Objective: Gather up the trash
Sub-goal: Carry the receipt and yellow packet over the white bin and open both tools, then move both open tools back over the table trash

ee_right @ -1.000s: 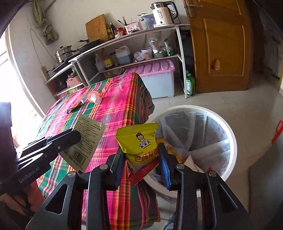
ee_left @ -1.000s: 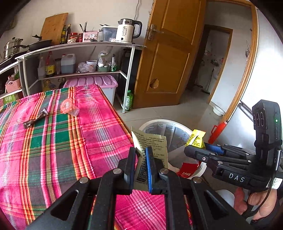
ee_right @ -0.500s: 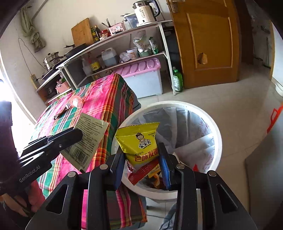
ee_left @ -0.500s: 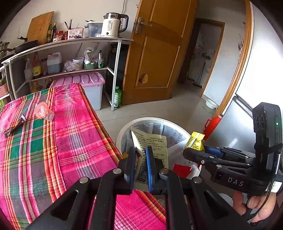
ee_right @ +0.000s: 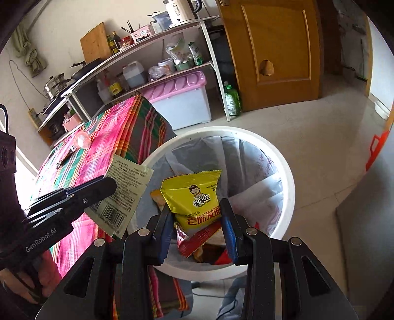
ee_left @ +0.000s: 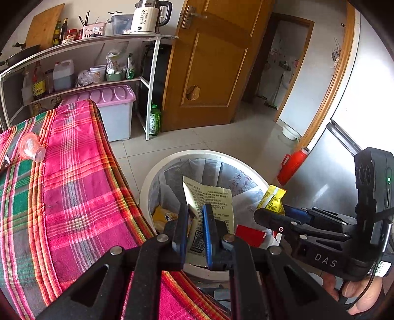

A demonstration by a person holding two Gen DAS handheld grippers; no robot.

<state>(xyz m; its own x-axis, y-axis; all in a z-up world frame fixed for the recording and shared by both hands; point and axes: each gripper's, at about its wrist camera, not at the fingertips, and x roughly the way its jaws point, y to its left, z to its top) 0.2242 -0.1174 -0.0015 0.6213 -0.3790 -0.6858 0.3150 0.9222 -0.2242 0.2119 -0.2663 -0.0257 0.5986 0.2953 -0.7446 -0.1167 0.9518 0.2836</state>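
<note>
Holding both wrappers over bin [ee_left: 248, 172]: left tool [ee_left: 194, 231] clamps printed wrapper [ee_left: 209, 199], right tool [ee_right: 197, 231] grips yellow packet [ee_right: 194, 197]. Advise centring over liner before release, clear of counter [ee_left: 73, 197].

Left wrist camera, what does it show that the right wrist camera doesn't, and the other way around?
Only the left wrist view: the open doorway into a further room and the red jug's whole body. Only the right wrist view: the yellow packet's printed front and the steel pots. Both: the white bin, the plaid tablecloth, the printed wrapper, and the kettle.
</note>
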